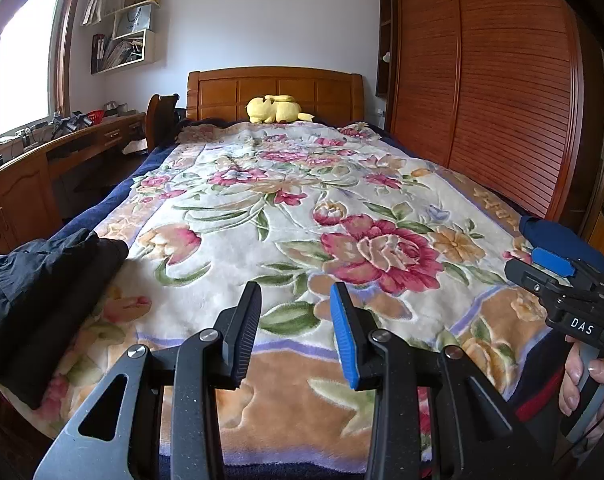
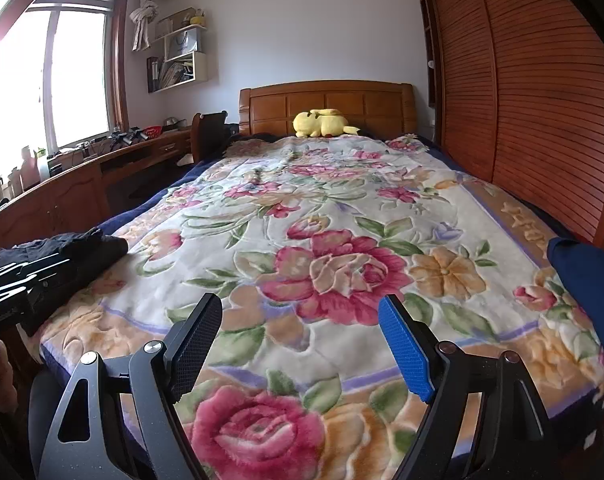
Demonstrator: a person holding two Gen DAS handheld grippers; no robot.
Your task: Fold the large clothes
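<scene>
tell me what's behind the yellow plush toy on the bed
Directly behind the yellow plush toy stands the wooden headboard, with the white wall above. Any pillow under the toy is hidden by the floral blanket.

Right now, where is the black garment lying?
The black garment lies on the bed's near left corner in both views, on the floral blanket, left of the left tongs and far from the yellow plush by the headboard.

right gripper (image 2: 302,344) jaws wide, empty | floral blanket (image 2: 321,216) | black garment (image 2: 62,252) left edge
</scene>
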